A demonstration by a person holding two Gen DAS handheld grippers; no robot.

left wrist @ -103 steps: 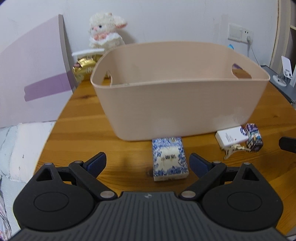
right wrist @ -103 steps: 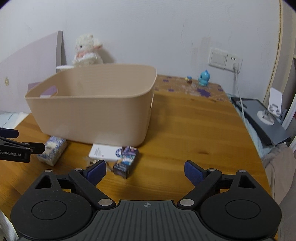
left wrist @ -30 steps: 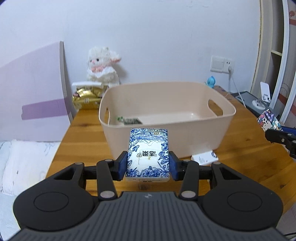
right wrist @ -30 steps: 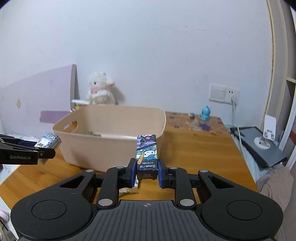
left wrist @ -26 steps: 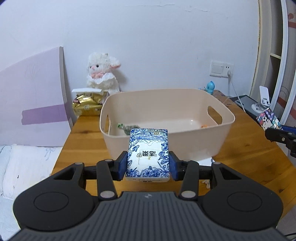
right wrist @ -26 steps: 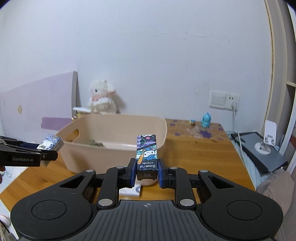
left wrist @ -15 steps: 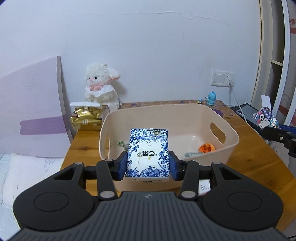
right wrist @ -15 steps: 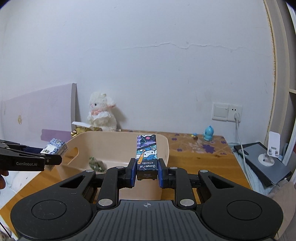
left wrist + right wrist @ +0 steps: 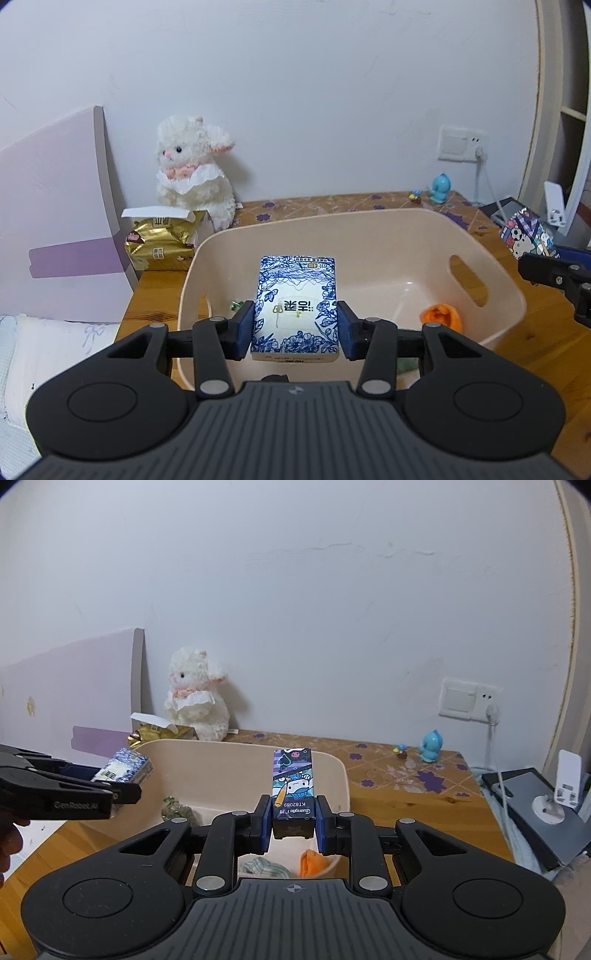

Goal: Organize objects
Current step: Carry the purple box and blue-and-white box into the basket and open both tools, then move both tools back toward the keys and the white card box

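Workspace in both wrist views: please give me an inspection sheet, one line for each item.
Surface: wooden table, patterned cloth at the back.
Job's things: beige bin; blue tissue pack and cartoon box, both held above it.
Clutter: orange item, green item and cloth in the bin; plush lamb; gold pack; blue figurine.
Grippers: left gripper shut on the pack; right gripper shut on the box.
Cables: white cable from the wall socket.
Surroundings: white wall, lilac board, tablet.

Smooth plastic basket (image 9: pixel 491 273) — wooden table (image 9: pixel 546 354)
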